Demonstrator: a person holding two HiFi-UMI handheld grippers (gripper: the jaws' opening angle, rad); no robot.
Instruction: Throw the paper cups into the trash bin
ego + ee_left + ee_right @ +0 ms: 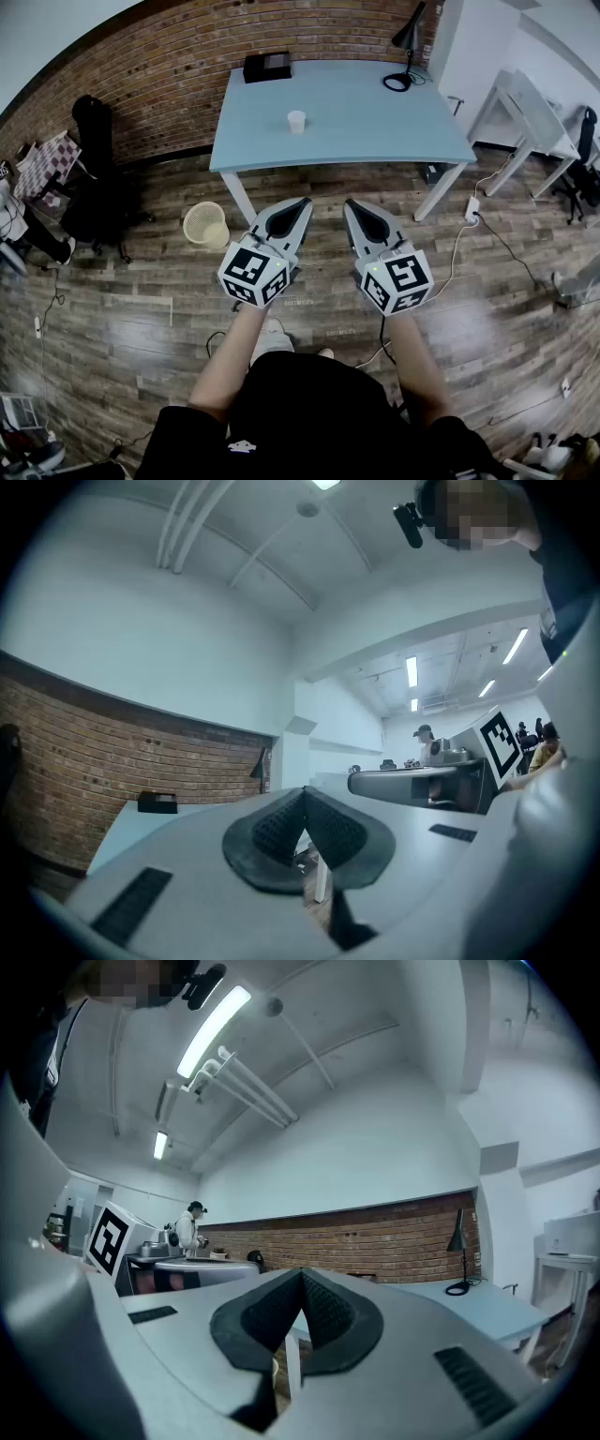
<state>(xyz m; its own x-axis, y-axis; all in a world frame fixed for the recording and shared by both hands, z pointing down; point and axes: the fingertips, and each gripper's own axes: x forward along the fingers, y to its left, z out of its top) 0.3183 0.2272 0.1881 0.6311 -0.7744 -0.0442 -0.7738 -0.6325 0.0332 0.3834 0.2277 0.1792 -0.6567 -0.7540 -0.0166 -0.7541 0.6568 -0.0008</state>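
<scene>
A white paper cup (296, 121) stands upright near the middle of the light blue table (375, 122) in the head view. A pale wicker trash bin (205, 224) sits on the wooden floor by the table's front left leg. My left gripper (302, 203) and right gripper (353, 205) are held side by side in front of the table's near edge, well short of the cup. Both are shut with nothing between their pads. In the left gripper view the dark pads (281, 825) meet at the tip; the right gripper view shows its pads (323, 1312) touching likewise.
A black box (267, 67) and a black desk lamp (408, 42) stand at the table's far side by the brick wall. White desks (525, 112) and an office chair (581, 159) are at the right, a dark chair (89, 202) at the left. Cables (487, 225) lie on the floor.
</scene>
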